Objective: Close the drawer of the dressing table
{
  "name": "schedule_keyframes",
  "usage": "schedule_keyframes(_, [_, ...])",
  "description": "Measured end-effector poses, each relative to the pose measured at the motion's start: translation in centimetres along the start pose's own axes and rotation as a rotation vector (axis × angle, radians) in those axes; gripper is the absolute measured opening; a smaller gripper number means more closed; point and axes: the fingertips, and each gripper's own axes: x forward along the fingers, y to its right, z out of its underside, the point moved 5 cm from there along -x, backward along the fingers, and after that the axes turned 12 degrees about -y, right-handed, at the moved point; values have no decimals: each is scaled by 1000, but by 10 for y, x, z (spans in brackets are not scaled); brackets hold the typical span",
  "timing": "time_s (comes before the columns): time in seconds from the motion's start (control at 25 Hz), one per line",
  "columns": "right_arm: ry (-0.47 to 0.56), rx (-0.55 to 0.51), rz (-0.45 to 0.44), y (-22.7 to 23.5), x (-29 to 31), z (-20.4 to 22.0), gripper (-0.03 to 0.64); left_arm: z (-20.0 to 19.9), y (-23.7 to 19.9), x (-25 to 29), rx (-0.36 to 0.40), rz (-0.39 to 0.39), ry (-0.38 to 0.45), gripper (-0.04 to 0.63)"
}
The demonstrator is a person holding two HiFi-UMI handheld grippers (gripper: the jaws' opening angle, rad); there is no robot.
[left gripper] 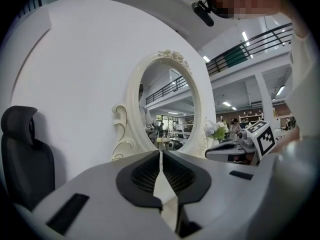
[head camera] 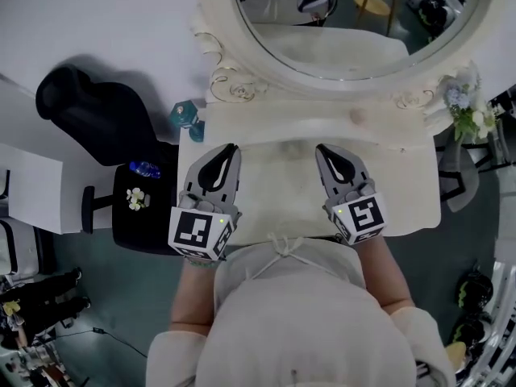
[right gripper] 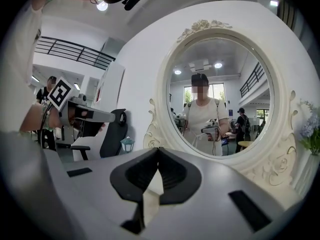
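Observation:
The white dressing table [head camera: 403,184] stands against the wall, with its oval mirror [head camera: 355,22] behind the top. No drawer front shows in any view; the table's front edge is hidden by the person's body. My left gripper [head camera: 232,147] hovers over the left half of the tabletop, jaws together with nothing between them. My right gripper [head camera: 320,147] hovers over the right half, also shut and empty. In the left gripper view the left gripper [left gripper: 160,153] points level at the mirror frame [left gripper: 131,114]. In the right gripper view the right gripper [right gripper: 159,149] faces the mirror [right gripper: 220,99].
A black office chair [head camera: 97,111] and a black stool [head camera: 161,232] holding a small bottle [head camera: 145,168] stand left of the table. A teal lantern [head camera: 187,118] sits at the table's back left corner, and a bunch of flowers [head camera: 468,107] at its back right.

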Motion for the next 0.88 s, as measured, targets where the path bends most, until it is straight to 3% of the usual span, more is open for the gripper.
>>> schedule_keyframes(0.44, [16,9,-15,3,-9,-7,3,-14,7,-4,11,47,36,29])
schedule_keyframes(0.88, [15,8,-33,0,5,-9,2,-7,2,3,10,83,17,29])
